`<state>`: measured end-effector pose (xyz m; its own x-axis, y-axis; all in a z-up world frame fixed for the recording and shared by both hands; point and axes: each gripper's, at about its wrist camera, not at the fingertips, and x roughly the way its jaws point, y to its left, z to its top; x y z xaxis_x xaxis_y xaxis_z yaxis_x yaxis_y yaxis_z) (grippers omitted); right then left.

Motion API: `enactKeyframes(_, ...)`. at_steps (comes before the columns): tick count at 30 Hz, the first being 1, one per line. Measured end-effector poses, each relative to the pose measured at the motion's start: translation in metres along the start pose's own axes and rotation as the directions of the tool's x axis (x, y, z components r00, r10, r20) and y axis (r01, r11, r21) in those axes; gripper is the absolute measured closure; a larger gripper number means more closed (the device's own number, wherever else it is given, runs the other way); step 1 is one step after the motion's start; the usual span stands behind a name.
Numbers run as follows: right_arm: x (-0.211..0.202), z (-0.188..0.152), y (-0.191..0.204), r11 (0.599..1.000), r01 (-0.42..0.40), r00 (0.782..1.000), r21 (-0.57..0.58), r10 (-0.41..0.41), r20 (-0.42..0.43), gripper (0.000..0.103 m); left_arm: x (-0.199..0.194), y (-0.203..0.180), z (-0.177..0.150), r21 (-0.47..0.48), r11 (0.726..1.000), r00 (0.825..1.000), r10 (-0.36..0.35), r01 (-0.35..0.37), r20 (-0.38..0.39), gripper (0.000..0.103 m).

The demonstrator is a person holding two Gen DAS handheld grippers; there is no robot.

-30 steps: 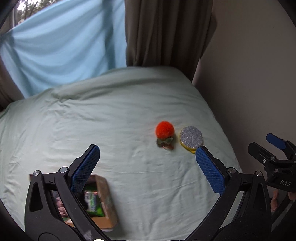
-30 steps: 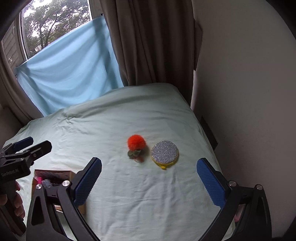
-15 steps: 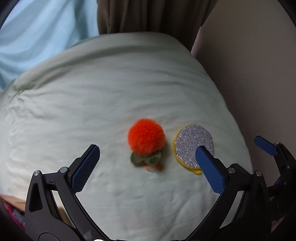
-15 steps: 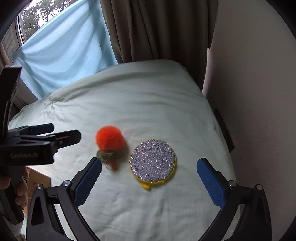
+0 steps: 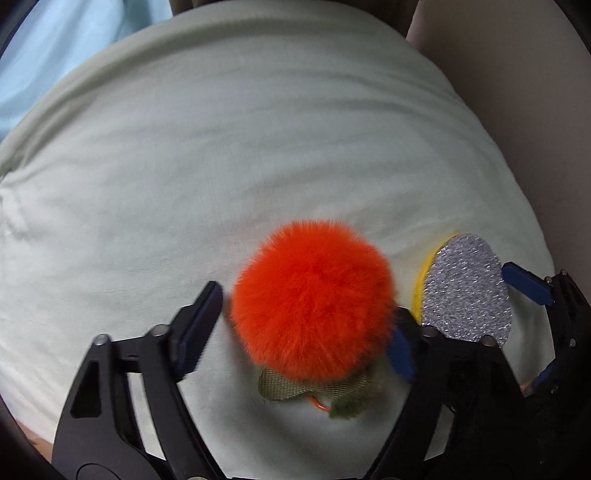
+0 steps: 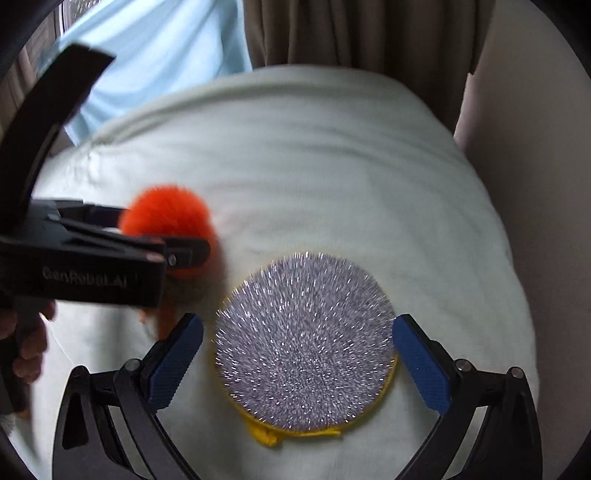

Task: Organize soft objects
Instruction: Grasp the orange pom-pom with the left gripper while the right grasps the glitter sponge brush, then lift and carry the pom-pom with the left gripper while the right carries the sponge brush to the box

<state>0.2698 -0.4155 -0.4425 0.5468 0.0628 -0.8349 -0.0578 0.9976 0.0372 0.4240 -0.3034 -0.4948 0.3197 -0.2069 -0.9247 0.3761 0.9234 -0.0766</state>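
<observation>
A: Left gripper (image 5: 306, 325) pointed steeply down at the bed (image 5: 258, 147), jaws closing, orange pompom (image 5: 312, 299) sitting between the fingers.

B: Gripping it already?

A: Hard to say. Fur brushing the right-hand finger (image 5: 400, 354), a sliver of sheet showing beside the left-hand one. Not pressed in from both sides, so not a grip so far.

B: And under the pompom?

A: Olive-green fabric leaves (image 5: 314, 387) and a bit of orange loop (image 5: 319, 404), flat on the pale green sheet.

B: Right gripper?

A: Right gripper (image 6: 297, 358) wide open, blue pads on either side of the round glittery sponge (image 6: 303, 339). Nothing held; small gaps at both pads.

B: Where exactly is the sponge?

A: Lying flat on the bed, silver face up, yellow rim (image 6: 295, 434) peeking out at the near edge. Just beside the pompom, on its right, near the wall-side edge of the bed.

B: Anything else in sight?

A: From the right wrist, a hand (image 6: 29, 343) wrapped round the left gripper's black handle. Behind the bed, brown curtain (image 6: 351, 33) and a light blue cloth (image 6: 155, 48) over the window. Beige wall (image 6: 535, 184) at the right.
</observation>
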Motion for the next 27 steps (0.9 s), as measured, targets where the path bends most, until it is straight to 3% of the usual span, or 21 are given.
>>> enactKeyframes(2, 0.007, -0.005, 0.002, 0.999, 0.025, 1.000, -0.024, -0.025, -0.003, 0.001, 0.010, 0.001, -0.003, 0.002, 1.000, 1.000, -0.001, 0.001, -0.019, 0.041)
enactKeyframes(7, 0.015, -0.011, 0.004, 0.998, 0.049, 0.999, -0.046, -0.049, -0.001, 0.002, 0.014, -0.004, -0.003, 0.048, 0.999, 1.000, 0.017, -0.018, 0.017, 0.058)
enactKeyframes(10, 0.017, -0.011, 0.000, 0.998, 0.053, 0.999, -0.027, -0.053, 0.006, 0.008, 0.014, -0.007, -0.004, 0.050, 0.999, 0.999, 0.016, -0.017, 0.028, 0.063)
enactKeyframes(13, 0.015, -0.012, -0.004, 0.998, 0.069, 0.998, -0.006, -0.069, 0.014, 0.020, 0.015, -0.008, -0.005, 0.050, 0.999, 0.999, 0.016, -0.018, 0.033, 0.065)
enactKeyframes(18, 0.005, -0.011, -0.016, 0.994, 0.103, 0.994, 0.047, -0.104, 0.021, 0.055, 0.005, -0.003, 0.007, 0.047, 0.999, 0.999, 0.011, -0.013, 0.035, 0.068)
enactKeyframes(21, -0.001, -0.010, -0.022, 0.992, 0.105, 0.994, 0.063, -0.106, 0.019, 0.063, -0.008, -0.001, 0.003, 0.045, 0.999, 0.999, 0.009, -0.010, 0.039, 0.068)
enactKeyframes(27, -0.025, -0.003, -0.023, 0.991, 0.109, 0.993, 0.082, -0.112, 0.041, 0.065, -0.039, -0.005, 0.001, 0.039, 0.999, 0.998, 0.000, -0.003, 0.066, 0.068)
